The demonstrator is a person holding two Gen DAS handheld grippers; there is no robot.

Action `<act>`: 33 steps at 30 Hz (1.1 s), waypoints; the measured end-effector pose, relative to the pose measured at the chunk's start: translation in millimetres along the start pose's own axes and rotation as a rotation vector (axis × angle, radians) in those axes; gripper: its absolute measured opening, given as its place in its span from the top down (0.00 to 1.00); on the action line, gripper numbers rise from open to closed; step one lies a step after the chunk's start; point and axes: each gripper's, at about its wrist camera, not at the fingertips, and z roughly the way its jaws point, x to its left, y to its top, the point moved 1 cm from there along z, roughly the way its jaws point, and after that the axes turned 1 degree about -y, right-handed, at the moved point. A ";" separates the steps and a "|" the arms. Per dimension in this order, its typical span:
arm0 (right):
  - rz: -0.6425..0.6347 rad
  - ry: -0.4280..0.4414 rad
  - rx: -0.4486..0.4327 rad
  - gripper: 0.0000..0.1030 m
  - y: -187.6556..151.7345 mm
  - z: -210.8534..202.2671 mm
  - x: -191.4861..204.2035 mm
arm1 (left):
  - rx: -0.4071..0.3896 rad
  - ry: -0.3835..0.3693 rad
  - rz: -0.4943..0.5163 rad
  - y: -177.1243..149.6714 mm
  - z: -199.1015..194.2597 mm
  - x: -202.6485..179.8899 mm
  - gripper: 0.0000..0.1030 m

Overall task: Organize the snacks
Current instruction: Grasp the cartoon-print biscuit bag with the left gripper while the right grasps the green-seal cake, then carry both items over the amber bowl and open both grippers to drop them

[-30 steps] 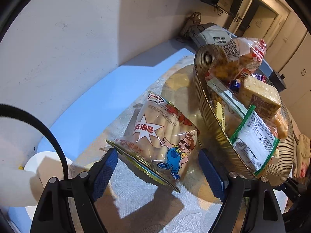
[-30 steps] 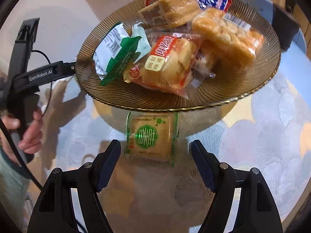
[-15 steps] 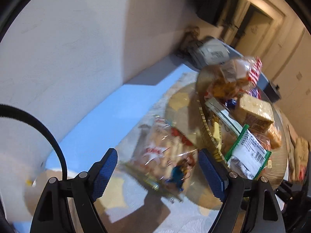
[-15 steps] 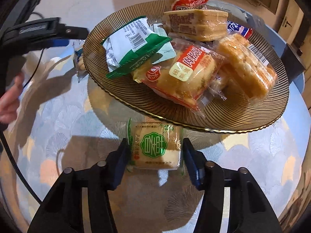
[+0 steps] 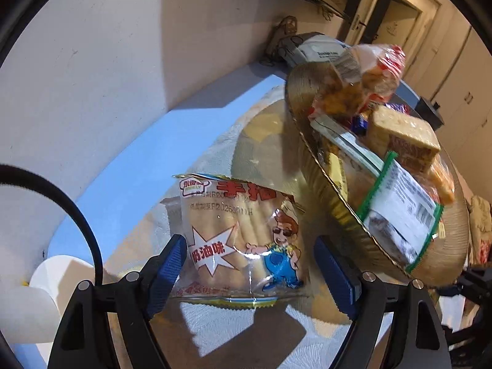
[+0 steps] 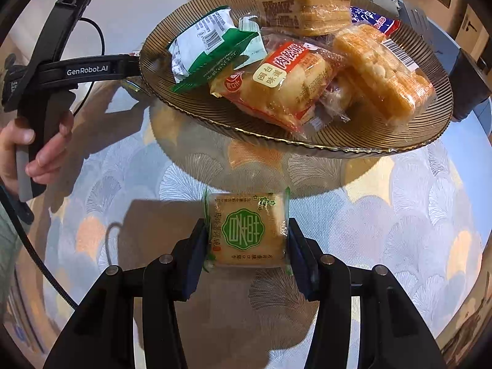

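Observation:
A ribbed amber glass plate point(image 6: 353, 141) on a stand holds several wrapped snacks; it also shows in the left wrist view point(image 5: 335, 203). My right gripper point(image 6: 246, 246) is shut on a square green-label biscuit pack point(image 6: 246, 230) and holds it above the tablecloth, just in front of the plate. My left gripper point(image 5: 250, 264) is open, its pads on either side of a clear bag of cream finger biscuits point(image 5: 243, 236) with a cartoon boy, which lies on the table left of the plate. The pads stand apart from the bag.
A patterned tablecloth point(image 6: 415, 215) covers the round table with a blue rim point(image 5: 129, 166). A white wall point(image 5: 92, 61) stands close behind. A white object point(image 5: 55, 279) sits at the table's left edge. The person's hand point(image 6: 46, 141) holds the left gripper's handle.
My right gripper has closed on the green-label pack and lifted it off the cloth. My left gripper has swung about and now straddles the finger biscuit bag more closely.

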 end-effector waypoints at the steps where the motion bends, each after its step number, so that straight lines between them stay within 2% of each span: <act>1: 0.002 0.001 0.000 0.53 -2.4 -1.5 0.7 | -0.007 -0.001 -0.008 1.1 -0.4 0.6 0.19; 3: 0.003 0.004 0.000 0.53 -1.1 1.3 -0.4 | -0.023 0.002 -0.020 3.5 -2.5 1.1 0.20; 5: -0.003 0.002 -0.001 0.53 0.9 0.2 2.6 | -0.028 0.011 -0.023 5.0 -1.5 1.9 0.30; 8: -0.019 -0.003 -0.002 0.53 7.0 5.9 10.5 | -0.018 0.031 -0.021 3.0 -1.1 1.8 0.35; 10: -0.026 -0.002 0.000 0.53 5.8 6.0 13.0 | -0.025 0.038 -0.016 -0.2 -4.5 -0.8 0.41; 14: -0.042 0.010 0.005 0.54 6.4 7.6 17.2 | -0.040 0.048 -0.050 -11.5 -18.4 0.2 0.43; 17: -0.052 0.021 0.012 0.54 3.0 4.7 16.5 | -0.058 0.014 -0.120 -27.1 -38.3 5.0 0.43; 23: -0.097 0.060 0.039 0.54 -9.6 -2.2 19.8 | -0.143 -0.063 -0.267 -66.4 -88.8 1.4 0.43; 33: -0.169 0.262 0.137 0.54 -23.7 -21.9 29.7 | -0.188 -0.021 -0.321 -96.5 -144.2 -33.7 0.43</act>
